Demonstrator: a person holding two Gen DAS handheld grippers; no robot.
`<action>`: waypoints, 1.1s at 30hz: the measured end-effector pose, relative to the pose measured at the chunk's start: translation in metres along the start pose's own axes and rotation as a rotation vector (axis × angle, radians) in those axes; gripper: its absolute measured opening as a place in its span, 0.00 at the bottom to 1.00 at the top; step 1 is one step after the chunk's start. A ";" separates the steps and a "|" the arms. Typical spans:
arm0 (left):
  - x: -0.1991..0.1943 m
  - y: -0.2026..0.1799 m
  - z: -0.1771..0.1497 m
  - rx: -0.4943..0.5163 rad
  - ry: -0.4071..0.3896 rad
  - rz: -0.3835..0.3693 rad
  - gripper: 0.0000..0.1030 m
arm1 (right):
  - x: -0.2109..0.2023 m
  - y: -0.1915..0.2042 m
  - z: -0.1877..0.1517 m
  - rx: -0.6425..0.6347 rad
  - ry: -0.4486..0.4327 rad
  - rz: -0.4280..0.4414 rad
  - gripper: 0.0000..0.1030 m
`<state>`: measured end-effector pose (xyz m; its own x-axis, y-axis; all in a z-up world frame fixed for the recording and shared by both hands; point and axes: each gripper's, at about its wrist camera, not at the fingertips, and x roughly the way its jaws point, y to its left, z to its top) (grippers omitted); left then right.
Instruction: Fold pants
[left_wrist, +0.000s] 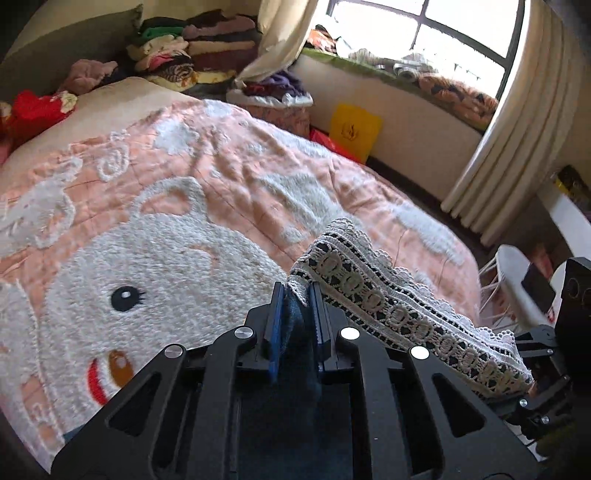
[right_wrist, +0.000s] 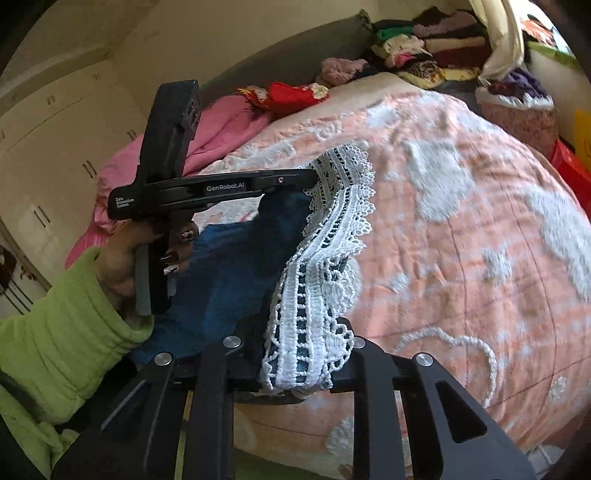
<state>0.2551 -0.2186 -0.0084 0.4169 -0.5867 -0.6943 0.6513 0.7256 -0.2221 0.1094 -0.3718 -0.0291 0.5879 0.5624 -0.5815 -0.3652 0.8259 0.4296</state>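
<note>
The pants (right_wrist: 229, 266) are dark blue with a white lace band (left_wrist: 388, 306) along one edge. My left gripper (left_wrist: 297, 306) is shut on a bunch of blue cloth and lace, which fills the gap between its blue pads. The lace band stretches from there to the right gripper (left_wrist: 532, 369) at the frame's right edge. In the right wrist view the left gripper (right_wrist: 314, 177) shows side-on, held by a hand in a green sleeve (right_wrist: 66, 332). The lace (right_wrist: 317, 280) drapes over my right gripper (right_wrist: 299, 369) and hides its fingertips. The pants' edge hangs above the bed between both grippers.
A pink bed cover (left_wrist: 184, 206) with a white bear pattern lies under the pants. Stacks of folded clothes (left_wrist: 195, 48) and a pink blanket (right_wrist: 221, 129) sit at the bed's head. A curtain (left_wrist: 517, 147), yellow bag (left_wrist: 354, 127) and white rack (left_wrist: 513, 280) stand beyond the bed's right side.
</note>
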 end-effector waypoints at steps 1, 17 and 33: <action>-0.007 0.004 -0.001 -0.014 -0.011 -0.004 0.07 | -0.001 0.005 0.002 -0.012 -0.002 0.002 0.19; -0.088 0.085 -0.064 -0.205 -0.084 0.066 0.07 | 0.063 0.151 0.012 -0.380 0.120 0.043 0.19; -0.177 0.175 -0.152 -0.608 -0.274 0.090 0.31 | 0.118 0.239 -0.042 -0.664 0.211 0.072 0.45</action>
<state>0.1989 0.0666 -0.0279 0.6505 -0.5267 -0.5472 0.1673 0.8021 -0.5732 0.0613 -0.1065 -0.0238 0.4176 0.5571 -0.7178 -0.8013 0.5982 -0.0019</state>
